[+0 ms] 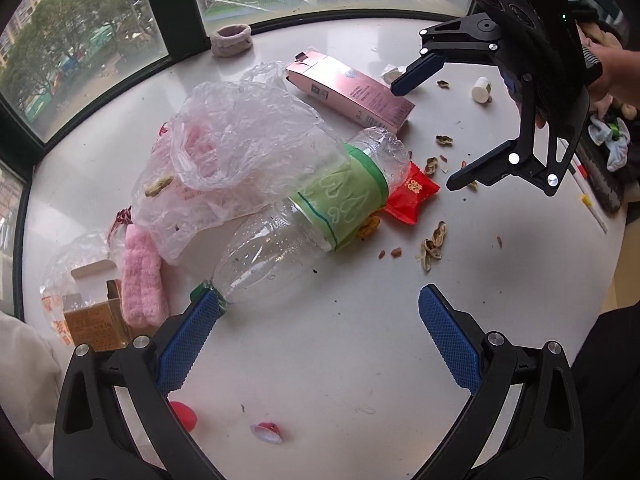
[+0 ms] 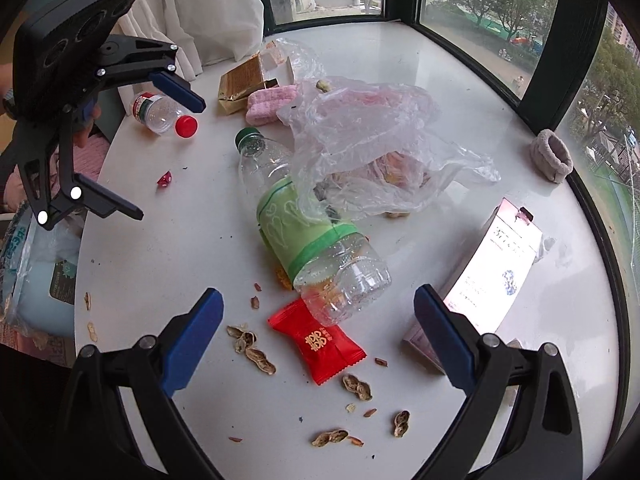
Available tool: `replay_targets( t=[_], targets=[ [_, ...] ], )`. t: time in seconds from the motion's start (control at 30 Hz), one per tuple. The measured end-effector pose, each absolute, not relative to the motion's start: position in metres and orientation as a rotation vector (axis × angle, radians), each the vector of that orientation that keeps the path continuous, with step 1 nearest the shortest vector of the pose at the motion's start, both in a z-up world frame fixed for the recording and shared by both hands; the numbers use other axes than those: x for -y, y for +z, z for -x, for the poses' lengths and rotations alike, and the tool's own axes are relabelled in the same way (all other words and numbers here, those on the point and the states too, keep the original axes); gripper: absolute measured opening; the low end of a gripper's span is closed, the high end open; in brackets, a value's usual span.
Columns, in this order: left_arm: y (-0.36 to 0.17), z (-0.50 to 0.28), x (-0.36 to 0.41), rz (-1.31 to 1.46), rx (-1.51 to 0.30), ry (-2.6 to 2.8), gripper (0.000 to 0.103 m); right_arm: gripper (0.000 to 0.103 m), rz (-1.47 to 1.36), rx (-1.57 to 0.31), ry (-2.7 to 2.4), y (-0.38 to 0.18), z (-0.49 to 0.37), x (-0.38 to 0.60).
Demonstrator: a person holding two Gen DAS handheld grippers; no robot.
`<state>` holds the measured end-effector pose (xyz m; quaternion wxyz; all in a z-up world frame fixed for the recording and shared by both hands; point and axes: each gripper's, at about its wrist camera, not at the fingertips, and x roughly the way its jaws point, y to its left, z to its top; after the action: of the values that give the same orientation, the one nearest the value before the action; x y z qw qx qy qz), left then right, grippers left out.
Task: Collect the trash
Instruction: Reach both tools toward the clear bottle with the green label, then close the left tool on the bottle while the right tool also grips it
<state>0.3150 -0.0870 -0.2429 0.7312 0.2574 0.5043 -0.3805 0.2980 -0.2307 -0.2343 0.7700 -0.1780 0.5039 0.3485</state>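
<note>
Seen from the right wrist, nearest first: right gripper [image 2: 316,334] spread wide over bare tabletop, holding nothing; broken tan peanut shells [image 2: 358,387] scattered at six o'clock on the round white table [image 2: 460,72]. Just beyond, a red foil snack packet [image 2: 318,342], its far end tucked under the base of a crushed clear plastic bottle with a green label and green cap [image 2: 304,240], lying at table centre. Draped over the bottle's upper half, a crumpled clear plastic bag [image 2: 372,140]. At three o'clock, a pink rectangular carton [image 2: 492,268]. Farther off, at ten o'clock, a small clear bottle with a red cap [image 2: 164,114]; beside it the left gripper [image 2: 172,160], likewise agape and empty. At two o'clock, near the window, a grey knitted band [image 2: 552,156].
</note>
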Motion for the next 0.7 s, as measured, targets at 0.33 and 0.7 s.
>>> replay_targets(
  t=[0.33, 0.7],
  targets=[
    [-0.283, -0.349, 0.104, -0.695, -1.163, -0.962, 0.097, 0.093, 0.448, -1.134, 0.886, -0.266, -0.323, 0.222],
    [-0.305, -0.371, 0.114, -0.762, -1.156, -1.032, 0.097, 0.093, 0.501, -1.15, 0.964, -0.283, -0.332, 0.211]
  ],
)
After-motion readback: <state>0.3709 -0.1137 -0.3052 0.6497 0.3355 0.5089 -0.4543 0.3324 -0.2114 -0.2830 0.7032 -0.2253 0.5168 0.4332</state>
